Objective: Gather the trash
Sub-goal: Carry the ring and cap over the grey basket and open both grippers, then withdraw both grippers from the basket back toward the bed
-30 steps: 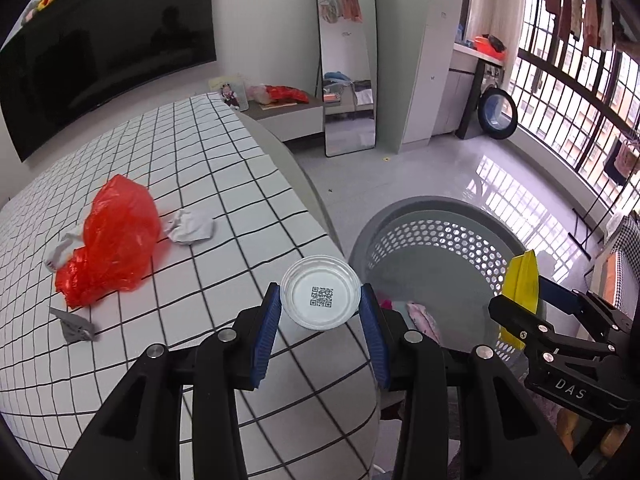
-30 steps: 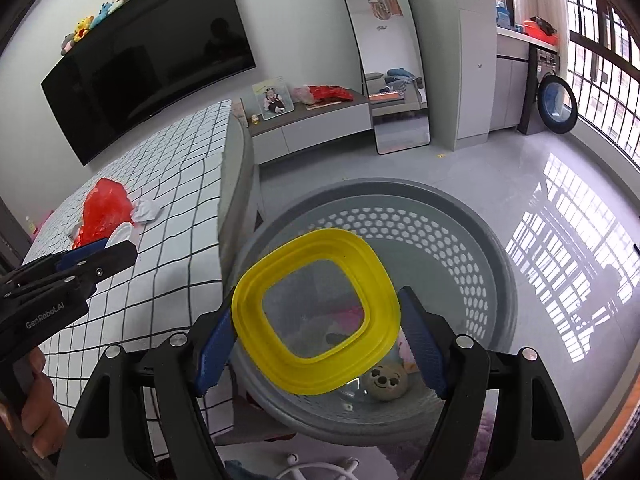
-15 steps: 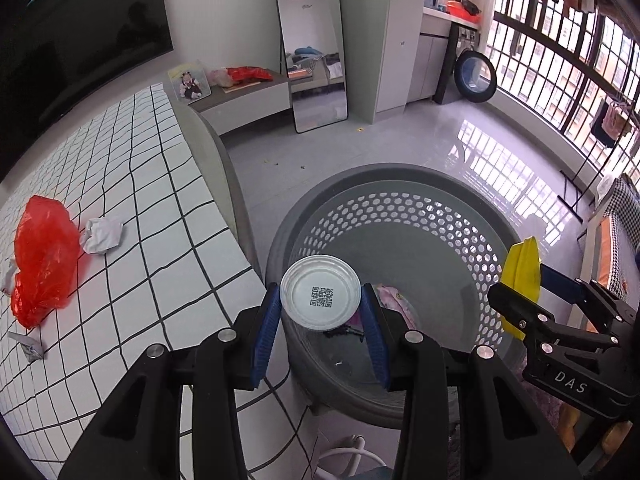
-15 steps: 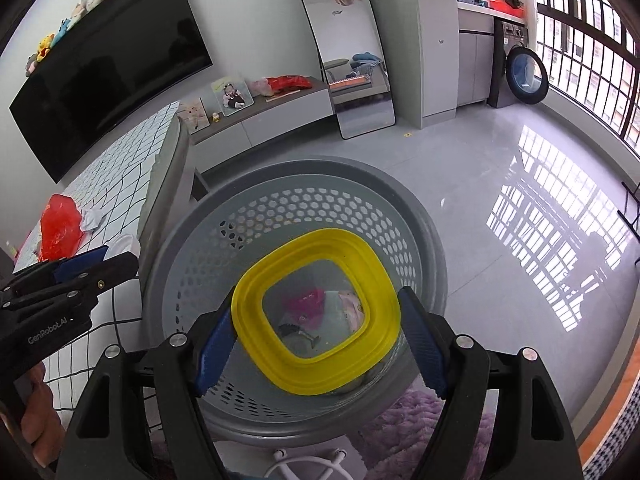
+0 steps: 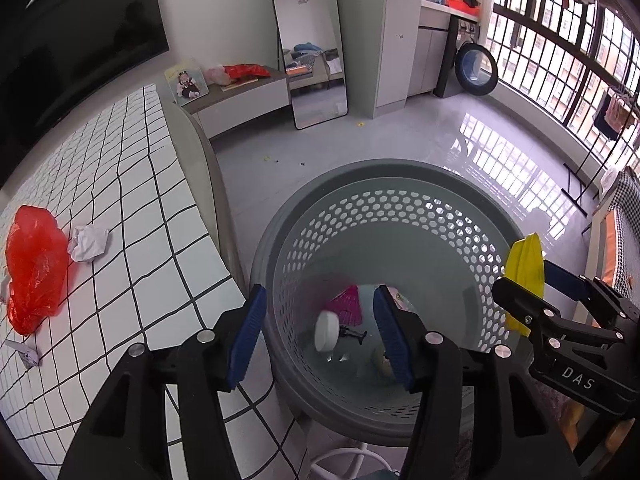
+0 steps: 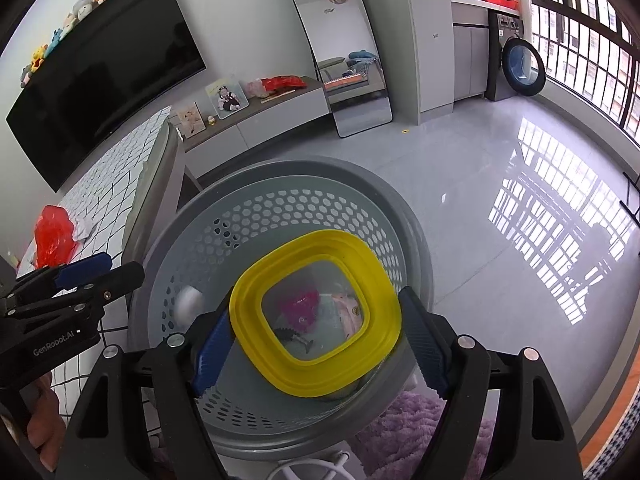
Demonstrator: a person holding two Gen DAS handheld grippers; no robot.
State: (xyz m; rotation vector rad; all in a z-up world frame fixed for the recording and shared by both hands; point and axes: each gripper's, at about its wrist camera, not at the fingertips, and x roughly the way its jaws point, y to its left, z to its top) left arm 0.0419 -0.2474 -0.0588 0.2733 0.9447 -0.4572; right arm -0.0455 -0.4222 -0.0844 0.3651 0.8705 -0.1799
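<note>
A grey perforated basket (image 5: 400, 216) stands on the floor beside the bed; it also shows in the right wrist view (image 6: 280, 184). My left gripper (image 5: 320, 332) is open over it, and the white round lid (image 5: 326, 330) is falling inside, blurred; it shows as a white blur in the right wrist view (image 6: 188, 304). My right gripper (image 6: 316, 344) has opened and the yellow square lid (image 6: 316, 320) sits tilted between the fingers above the basket. The basket holds pink items (image 5: 348, 304). A red plastic bag (image 5: 34, 264) and a crumpled white paper (image 5: 89, 242) lie on the checked bed.
The checked bed (image 5: 120, 200) runs along the basket's left. A small grey scrap (image 5: 26, 354) lies near the bed's front. A mirror (image 5: 312, 40), a low cabinet (image 5: 240, 100) and a washing machine (image 5: 476, 70) stand at the back. A purple rug (image 6: 400, 428) lies under the basket.
Both grippers moved over the basket. My left gripper opened and dropped the white lid, which falls into the basket. My right gripper's jaws widened and the yellow lid tilted.
</note>
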